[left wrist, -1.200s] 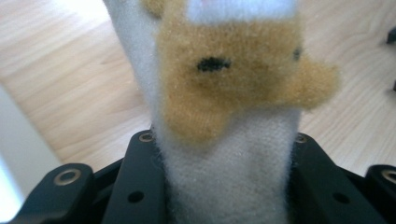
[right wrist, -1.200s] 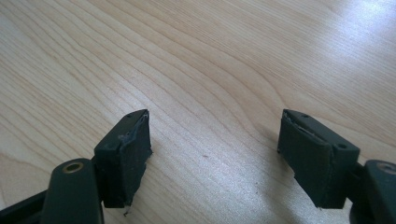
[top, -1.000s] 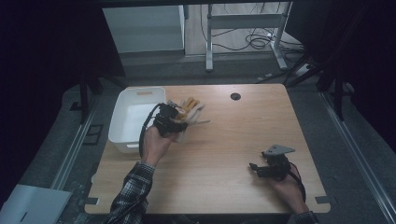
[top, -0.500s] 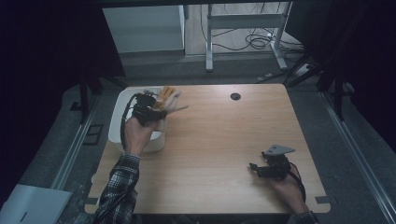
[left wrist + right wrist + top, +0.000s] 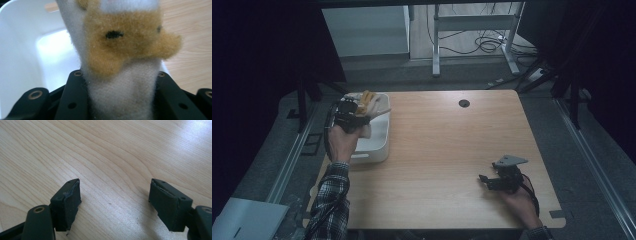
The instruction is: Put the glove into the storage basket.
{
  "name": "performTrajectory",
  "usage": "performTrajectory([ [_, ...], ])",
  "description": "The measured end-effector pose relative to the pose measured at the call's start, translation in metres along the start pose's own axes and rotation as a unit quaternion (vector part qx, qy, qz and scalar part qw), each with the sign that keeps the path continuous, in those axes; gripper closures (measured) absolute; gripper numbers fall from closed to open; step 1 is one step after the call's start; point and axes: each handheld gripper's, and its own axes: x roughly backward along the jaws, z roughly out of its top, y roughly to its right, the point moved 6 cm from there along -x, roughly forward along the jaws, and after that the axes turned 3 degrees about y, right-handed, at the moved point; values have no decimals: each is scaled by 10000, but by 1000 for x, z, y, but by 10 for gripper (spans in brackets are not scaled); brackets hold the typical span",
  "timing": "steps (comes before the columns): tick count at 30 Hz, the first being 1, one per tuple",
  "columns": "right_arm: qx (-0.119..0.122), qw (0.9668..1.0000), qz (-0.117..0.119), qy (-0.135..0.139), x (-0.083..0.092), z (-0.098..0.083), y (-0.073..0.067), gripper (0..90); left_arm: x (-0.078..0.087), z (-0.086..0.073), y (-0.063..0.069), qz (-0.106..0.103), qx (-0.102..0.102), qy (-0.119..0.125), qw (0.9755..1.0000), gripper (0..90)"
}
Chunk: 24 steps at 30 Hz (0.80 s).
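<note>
Light wooden table, dark surroundings. Your left gripper, far left: jaws clamped on a fuzzy white-and-tan plush sock, held above the white plastic bin at the table's left edge, tan end pointing right. Your right gripper, near right, well apart from the bin: jaws spread wide with bare wood between them, low over the tabletop.

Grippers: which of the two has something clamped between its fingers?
The left gripper, over the white bin: it grips a fuzzy white and tan sock. The right gripper has fingers spread over bare table.
</note>
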Motion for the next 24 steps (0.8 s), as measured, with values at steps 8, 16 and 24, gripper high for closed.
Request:
performTrajectory([
  [8,-4,10000,1,2,0,0,0,257,-19,-6,-15,172,137,-90,9997,648],
  [16,-5,10000,2,5,0,0,0,257,-42,-10,-14,192,110,-286,9993,643],
  [24,-6,10000,1,7,0,0,0,257,-63,-11,-2,145,-35,-693,9975,638],
])
